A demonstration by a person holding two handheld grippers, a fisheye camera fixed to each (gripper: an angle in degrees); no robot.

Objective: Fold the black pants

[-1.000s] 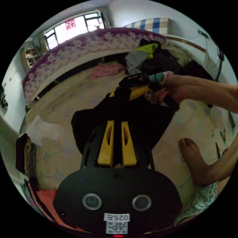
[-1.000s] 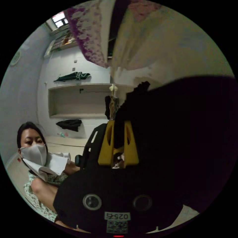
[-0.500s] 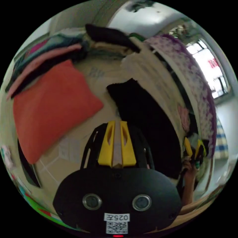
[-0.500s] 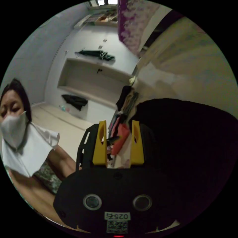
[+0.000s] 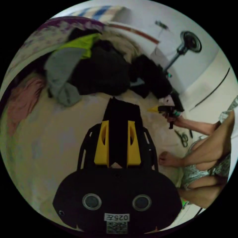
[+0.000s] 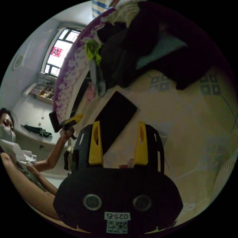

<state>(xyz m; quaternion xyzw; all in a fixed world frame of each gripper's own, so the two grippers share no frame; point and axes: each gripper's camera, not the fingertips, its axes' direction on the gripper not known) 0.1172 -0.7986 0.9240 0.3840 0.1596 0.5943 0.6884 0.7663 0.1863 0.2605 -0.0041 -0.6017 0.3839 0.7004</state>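
The black pants (image 5: 121, 114) lie folded into a narrow rectangle on the pale patterned mat (image 5: 62, 138). My left gripper (image 5: 118, 122) hovers over their near end, jaws open, with the black cloth showing in the gap. The right gripper view shows the same folded pants (image 6: 116, 116) just ahead of my right gripper (image 6: 118, 124), whose jaws stand wide open and hold nothing. A hand holds the right gripper (image 5: 161, 109) to the right of the pants. The left gripper (image 6: 68, 121) sits at the pants' far end.
A heap of dark clothes (image 5: 104, 69) with a grey garment (image 5: 59, 72) and a neon green one (image 5: 79, 42) lies beyond the pants. A pink garment (image 5: 22, 99) lies left. Scissors (image 5: 183, 138), a standing fan (image 5: 191, 44) and the person's foot (image 5: 168, 158) are right.
One second ago both grippers held the black pants up. Both have since let go and opened, and the pants now lie folded on the mat. Both cameras have swung round.
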